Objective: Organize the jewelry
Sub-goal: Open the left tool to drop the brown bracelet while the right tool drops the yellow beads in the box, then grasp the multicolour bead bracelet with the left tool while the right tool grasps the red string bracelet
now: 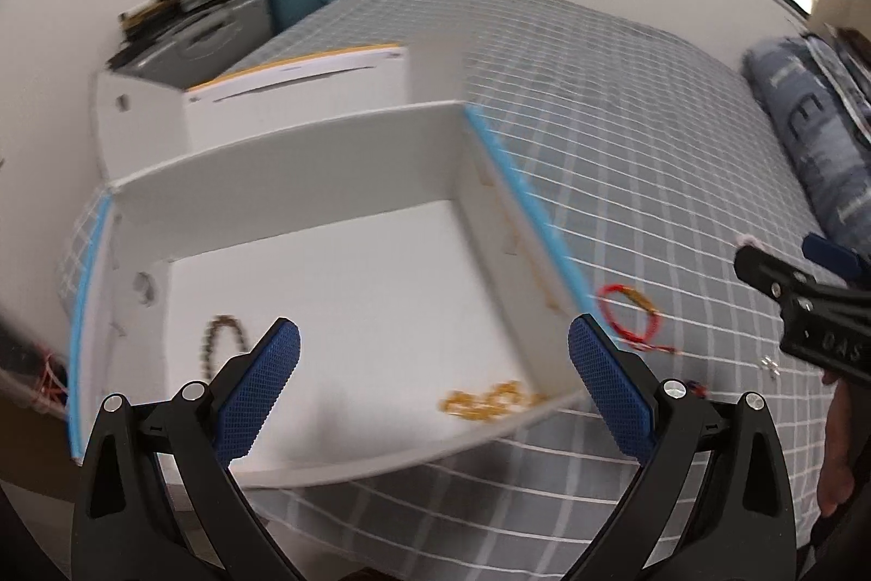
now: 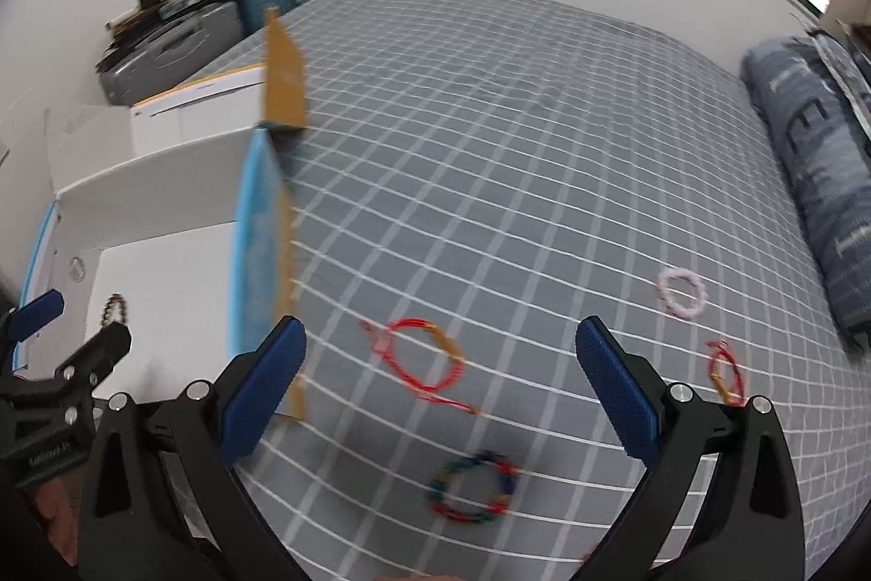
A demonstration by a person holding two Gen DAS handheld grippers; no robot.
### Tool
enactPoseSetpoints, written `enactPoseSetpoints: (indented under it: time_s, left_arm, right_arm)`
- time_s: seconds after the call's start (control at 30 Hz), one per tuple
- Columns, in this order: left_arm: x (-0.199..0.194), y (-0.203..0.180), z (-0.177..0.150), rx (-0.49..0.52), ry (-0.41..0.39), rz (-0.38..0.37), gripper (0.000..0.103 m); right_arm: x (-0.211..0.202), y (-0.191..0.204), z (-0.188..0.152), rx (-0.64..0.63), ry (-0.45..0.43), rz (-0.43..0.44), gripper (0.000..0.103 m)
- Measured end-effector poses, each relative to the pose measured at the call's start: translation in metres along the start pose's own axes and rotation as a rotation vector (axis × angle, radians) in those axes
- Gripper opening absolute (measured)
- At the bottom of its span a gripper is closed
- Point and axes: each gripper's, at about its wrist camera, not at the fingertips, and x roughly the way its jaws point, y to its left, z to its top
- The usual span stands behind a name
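Observation:
A white open box [image 1: 305,156] with blue edges lies on the grey checked bed; it also shows in the right wrist view [image 2: 163,194]. Inside it lie a dark beaded bracelet [image 1: 220,338] and a gold chain [image 1: 487,404]. My left gripper [image 1: 433,366] is open and empty above the box's front part. My right gripper [image 2: 438,368] is open and empty above a red cord bracelet [image 2: 422,360], also seen beside the box in the left wrist view [image 1: 631,317]. A multicoloured bead bracelet [image 2: 472,488], a pink bracelet [image 2: 681,292] and a second red cord bracelet [image 2: 725,371] lie on the bed.
A second white box [image 1: 294,77] stands behind the first. Grey and teal cases [image 1: 245,9] are stacked by the wall at the bed's far left. A folded blue quilt [image 2: 805,145] lies along the right side. Small silver earrings [image 1: 770,365] lie on the bed.

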Motion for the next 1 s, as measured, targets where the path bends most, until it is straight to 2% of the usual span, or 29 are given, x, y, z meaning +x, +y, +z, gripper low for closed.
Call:
enactPoseSetpoints:
  time_s: [0.27,0.4,0.63,0.73,0.87,1.0]
  left_arm:
    - [0.001,-0.077,-0.009,0.089,0.011,-0.102,0.097]
    - [0.004,-0.122,-0.018,0.154,0.021,-0.156,0.097]
    - [0.03,-0.18,-0.05,0.245,0.05,-0.189,0.097]
    - [0.04,-0.192,-0.06,0.25,0.053,-0.202,0.097]
    - [0.057,-0.194,-0.072,0.202,0.079,-0.217,0.097]
    - [0.077,-0.195,-0.079,0.193,0.106,-0.18,0.097]
  right_arm:
    - [0.002,-0.08,-0.02,0.064,0.013,-0.074,0.095]
    - [0.013,-0.13,-0.037,0.119,0.046,-0.111,0.095]
    - [0.043,-0.2,-0.061,0.175,0.106,-0.191,0.095]
    - [0.054,-0.218,-0.072,0.21,0.115,-0.197,0.095]
    - [0.07,-0.234,-0.082,0.231,0.118,-0.21,0.095]
    - [0.085,-0.242,-0.087,0.247,0.118,-0.203,0.095]
